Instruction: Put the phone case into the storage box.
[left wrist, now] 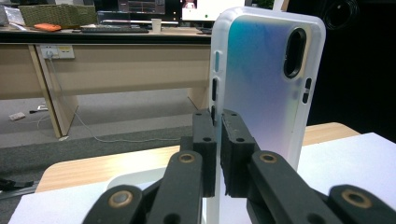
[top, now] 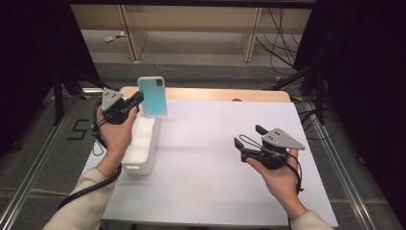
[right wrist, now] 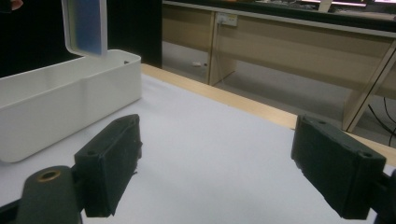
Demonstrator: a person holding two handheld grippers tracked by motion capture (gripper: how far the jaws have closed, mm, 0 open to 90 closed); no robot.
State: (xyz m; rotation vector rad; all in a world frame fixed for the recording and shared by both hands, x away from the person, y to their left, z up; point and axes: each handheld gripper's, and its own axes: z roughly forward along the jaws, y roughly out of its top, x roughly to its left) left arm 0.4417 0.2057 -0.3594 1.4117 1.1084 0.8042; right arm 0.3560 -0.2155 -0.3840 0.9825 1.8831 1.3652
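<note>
We note the left tool [left wrist: 217, 140] clamping the case [left wrist: 268, 79] edge, seen close; right tool [right wrist: 215, 172] wide over the tabletop [right wrist: 210, 140].

bench [top: 206, 94]: wooden top, pretty much covered by a white sheet [top: 215, 158]
on the sheet: one long white tray [top: 143, 148], sitting near the left edge

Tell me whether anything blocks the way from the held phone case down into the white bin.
Nothing visible does. The left gripper holds the phone case upright by its edge, above the far end of the white bin. The bin's part seen from the right gripper view looks empty; the right gripper stands open, well aside.
</note>
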